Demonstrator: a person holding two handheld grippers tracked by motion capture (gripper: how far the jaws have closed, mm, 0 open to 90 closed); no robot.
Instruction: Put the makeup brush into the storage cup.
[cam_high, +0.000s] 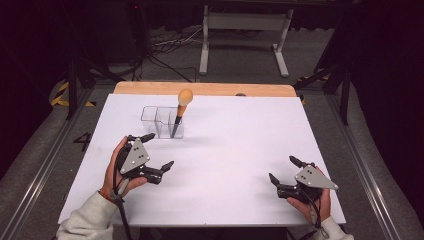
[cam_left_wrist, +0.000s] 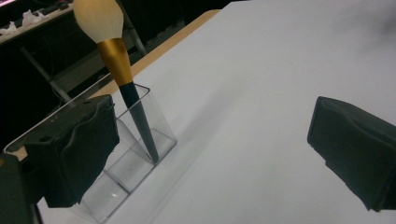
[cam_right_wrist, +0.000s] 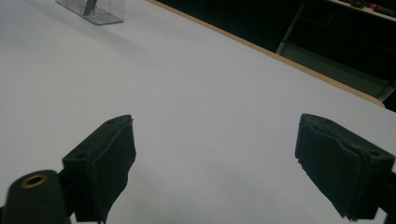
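A makeup brush (cam_high: 181, 109) with a cream head, gold ferrule and black handle stands tilted in the right end compartment of a clear plastic organizer (cam_high: 162, 122) at the back left of the white table. In the left gripper view the brush (cam_left_wrist: 120, 70) leans in the organizer (cam_left_wrist: 133, 163) just ahead of the jaws. My left gripper (cam_high: 159, 151) is open, a short way in front of the organizer, nothing between its fingers. My right gripper (cam_high: 284, 168) rests open near the front right, jaws wide and empty.
The white sheet (cam_high: 240, 140) covers the table, with a wooden strip (cam_high: 205, 89) along the far edge. Beyond it stand a white frame leg (cam_high: 204, 50) and cables on the floor. Dark rails run along both sides.
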